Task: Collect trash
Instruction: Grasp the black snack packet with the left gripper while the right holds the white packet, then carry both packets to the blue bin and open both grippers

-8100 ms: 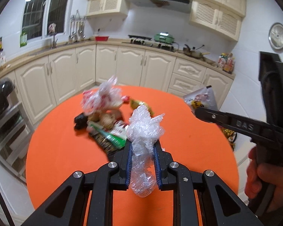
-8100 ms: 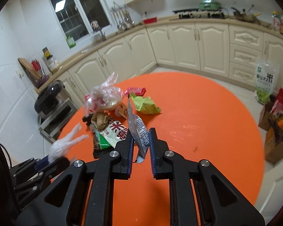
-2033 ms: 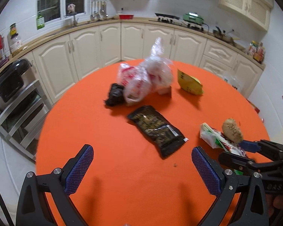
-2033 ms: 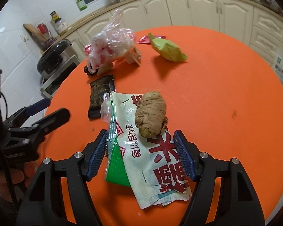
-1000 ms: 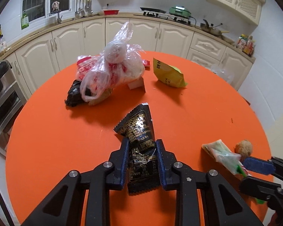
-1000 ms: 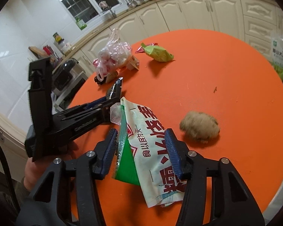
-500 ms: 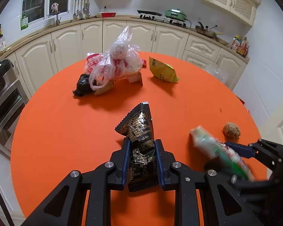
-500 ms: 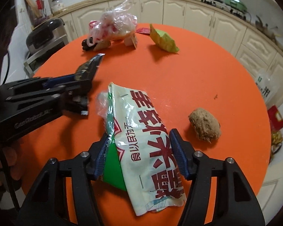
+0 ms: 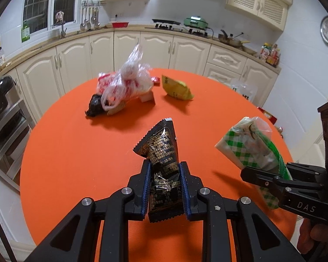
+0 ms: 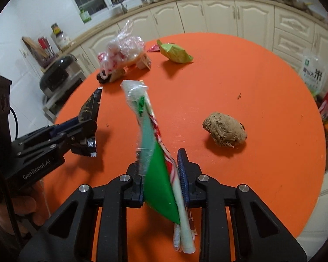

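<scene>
My left gripper (image 9: 165, 168) is shut on a black snack wrapper (image 9: 161, 152) and holds it clear above the round orange table (image 9: 76, 152). My right gripper (image 10: 160, 159) has its jaws closing on a white, green and red food bag (image 10: 146, 118), which stands folded upright between the pads. In the left wrist view that bag (image 9: 247, 148) hangs in the air at the right. The left gripper (image 10: 85, 128) with the wrapper (image 10: 90, 107) shows at the left of the right wrist view.
A brown lump (image 10: 225, 128) lies on the table right of the bag. At the far side lie a clear plastic bag of red and white items (image 9: 124, 83), a black clump (image 9: 95, 107) and a yellow-green packet (image 9: 177, 88). Kitchen cabinets ring the table.
The right jaws have narrowed on the food bag, which went from lying flat to folded upright and lifted off the table. The left gripper rose a little with the black wrapper.
</scene>
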{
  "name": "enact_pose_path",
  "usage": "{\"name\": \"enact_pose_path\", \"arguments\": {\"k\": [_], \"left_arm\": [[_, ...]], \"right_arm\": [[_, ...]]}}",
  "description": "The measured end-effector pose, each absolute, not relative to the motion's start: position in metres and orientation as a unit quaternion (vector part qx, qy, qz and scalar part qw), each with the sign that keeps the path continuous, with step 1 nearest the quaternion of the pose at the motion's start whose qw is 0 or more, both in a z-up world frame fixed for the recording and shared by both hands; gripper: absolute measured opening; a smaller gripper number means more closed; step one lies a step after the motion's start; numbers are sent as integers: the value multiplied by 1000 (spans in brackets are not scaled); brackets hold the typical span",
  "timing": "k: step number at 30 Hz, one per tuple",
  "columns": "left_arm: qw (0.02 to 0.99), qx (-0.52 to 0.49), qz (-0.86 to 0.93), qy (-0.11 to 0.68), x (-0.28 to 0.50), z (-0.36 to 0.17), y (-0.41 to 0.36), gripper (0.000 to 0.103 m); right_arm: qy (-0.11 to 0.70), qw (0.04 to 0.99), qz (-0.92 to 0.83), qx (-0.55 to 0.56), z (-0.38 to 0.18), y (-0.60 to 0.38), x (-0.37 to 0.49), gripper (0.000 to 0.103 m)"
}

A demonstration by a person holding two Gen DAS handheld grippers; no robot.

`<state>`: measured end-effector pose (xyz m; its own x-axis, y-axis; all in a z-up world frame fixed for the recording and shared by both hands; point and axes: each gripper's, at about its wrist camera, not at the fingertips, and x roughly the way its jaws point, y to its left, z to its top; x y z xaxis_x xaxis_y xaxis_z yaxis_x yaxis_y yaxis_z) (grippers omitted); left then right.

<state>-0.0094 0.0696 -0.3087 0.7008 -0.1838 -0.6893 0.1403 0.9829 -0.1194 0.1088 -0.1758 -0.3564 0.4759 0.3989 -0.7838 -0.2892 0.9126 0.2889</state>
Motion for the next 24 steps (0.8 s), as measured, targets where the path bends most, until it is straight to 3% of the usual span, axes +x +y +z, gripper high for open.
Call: {"name": "enact_pose_path", "arguments": {"k": [10, 24], "left_arm": [[936, -6, -115, 333, -30, -271, 38, 21], [927, 41, -235, 289, -41, -229, -94, 21]], "right_arm": [[421, 883, 193, 77, -313, -199, 94, 22], [348, 924, 83, 132, -259, -325, 50, 22]]}}
